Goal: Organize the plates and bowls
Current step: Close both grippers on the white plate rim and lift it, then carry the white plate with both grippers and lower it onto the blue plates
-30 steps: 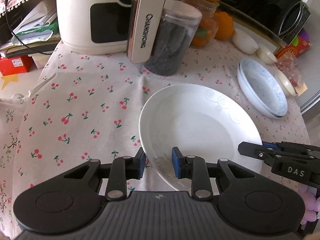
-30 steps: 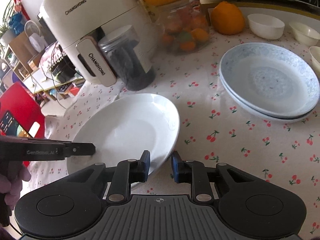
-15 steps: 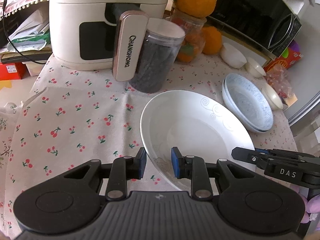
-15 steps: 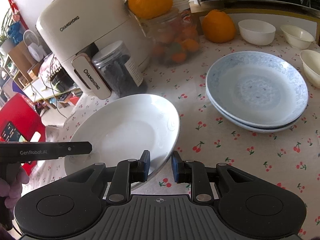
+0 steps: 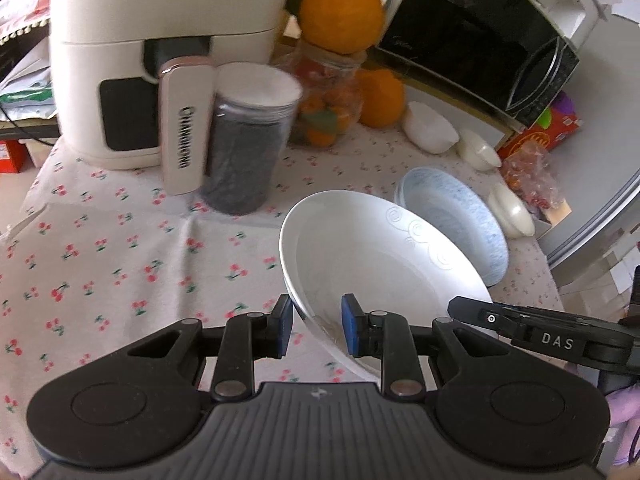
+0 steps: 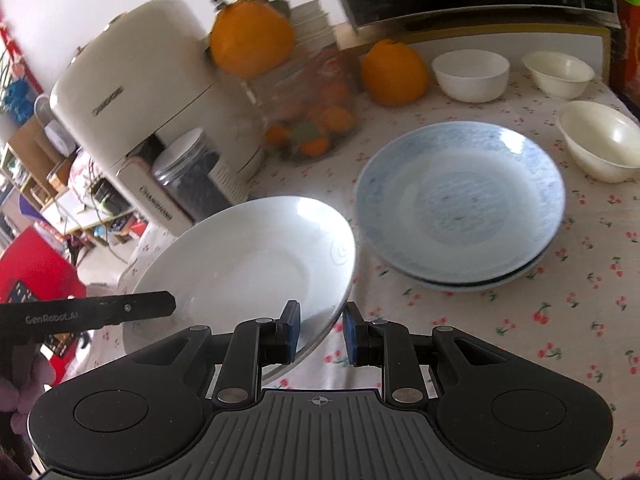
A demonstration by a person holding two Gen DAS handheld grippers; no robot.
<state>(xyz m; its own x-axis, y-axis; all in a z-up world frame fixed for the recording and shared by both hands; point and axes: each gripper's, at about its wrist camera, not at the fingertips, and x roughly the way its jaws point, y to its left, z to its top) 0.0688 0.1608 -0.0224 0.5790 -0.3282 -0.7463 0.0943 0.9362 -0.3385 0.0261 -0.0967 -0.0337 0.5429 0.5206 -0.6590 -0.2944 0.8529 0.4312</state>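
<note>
White plate (image 5: 372,264) rim clamped between both grippers' jaws — aloft.

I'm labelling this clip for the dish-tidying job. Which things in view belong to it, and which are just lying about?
Part of the job:
- white plate, gripped at its rim by the left gripper and right gripper
- blue plates, stacked
- three small bowls

Lying about:
- air fryer
- dark jar
- fruit jar
- oranges
- microwave
</note>
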